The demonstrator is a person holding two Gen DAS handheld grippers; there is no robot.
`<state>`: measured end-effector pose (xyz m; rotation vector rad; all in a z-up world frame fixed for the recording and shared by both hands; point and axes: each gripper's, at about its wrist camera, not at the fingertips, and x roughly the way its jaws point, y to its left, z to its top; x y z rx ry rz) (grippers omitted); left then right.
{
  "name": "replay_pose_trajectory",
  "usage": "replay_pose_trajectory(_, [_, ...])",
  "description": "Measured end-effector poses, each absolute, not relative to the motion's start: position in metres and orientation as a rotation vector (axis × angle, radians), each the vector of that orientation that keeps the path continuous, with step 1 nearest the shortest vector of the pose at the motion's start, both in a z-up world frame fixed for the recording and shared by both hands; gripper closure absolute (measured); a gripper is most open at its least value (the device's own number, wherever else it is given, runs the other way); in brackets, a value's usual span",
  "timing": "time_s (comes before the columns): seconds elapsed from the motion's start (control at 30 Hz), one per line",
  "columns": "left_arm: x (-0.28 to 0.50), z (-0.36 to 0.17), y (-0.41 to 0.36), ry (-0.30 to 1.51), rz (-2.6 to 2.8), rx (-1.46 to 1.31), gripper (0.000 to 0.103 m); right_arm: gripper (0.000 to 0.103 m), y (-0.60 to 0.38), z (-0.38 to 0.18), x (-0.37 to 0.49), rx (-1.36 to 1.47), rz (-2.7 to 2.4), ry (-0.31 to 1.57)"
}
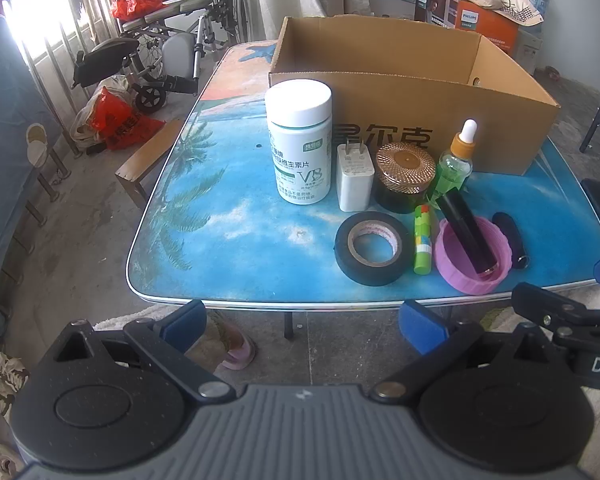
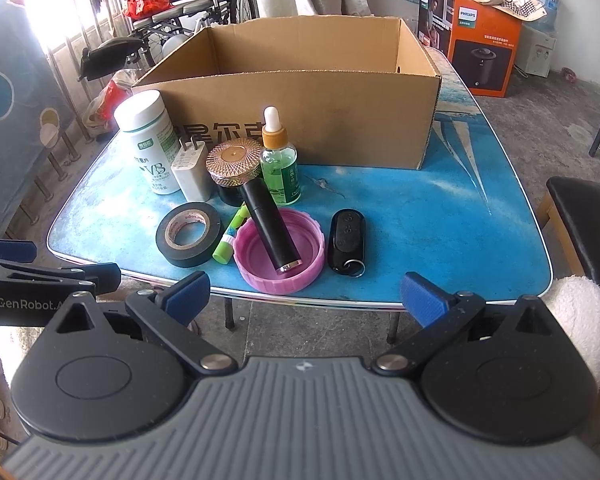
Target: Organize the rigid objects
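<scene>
An open cardboard box (image 1: 440,120) (image 2: 340,120) stands at the back of the blue table (image 1: 236,232) (image 2: 440,220). In front of it stand a white vitamin bottle (image 1: 300,144) (image 2: 150,144), a white charger (image 1: 354,178) (image 2: 191,176), a gold-lidded jar (image 1: 405,176) (image 2: 233,168) and a green dropper bottle (image 1: 458,160) (image 2: 279,160). Nearer lie a black tape roll (image 1: 374,254) (image 2: 190,236), a green glue stick (image 1: 422,238) (image 2: 228,244), a pink lid (image 1: 474,256) (image 2: 280,256) with a black tube (image 1: 470,236) (image 2: 270,226) across it, and a black key fob (image 1: 510,240) (image 2: 347,242). My left gripper (image 1: 304,322) and right gripper (image 2: 304,294) are open and empty before the table's front edge.
A wheelchair (image 1: 172,40) and red bags (image 1: 116,120) stand left of the table, by a wooden bench (image 1: 148,160). Orange cartons (image 2: 480,40) stand at the back right. A black chair (image 2: 588,220) is at the table's right side.
</scene>
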<state>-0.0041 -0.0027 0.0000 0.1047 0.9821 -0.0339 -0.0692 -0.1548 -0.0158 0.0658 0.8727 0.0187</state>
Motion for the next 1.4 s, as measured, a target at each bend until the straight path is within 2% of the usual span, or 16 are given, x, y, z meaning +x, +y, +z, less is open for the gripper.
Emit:
replay_pose_trajectory(1.17, [0.003,-0.008,-0.002,1.005,-0.047,0.102,0.0,0.001,-0.153,-0.018,-0.063,0.067,0.032,0.882])
replay_pose_trajectory(1.4, [0.004,-0.009,-0.004,0.972,-0.119,0.078,0.0,0.001,-0.165,-0.017,-0.058,0.09,0.032,0.834])
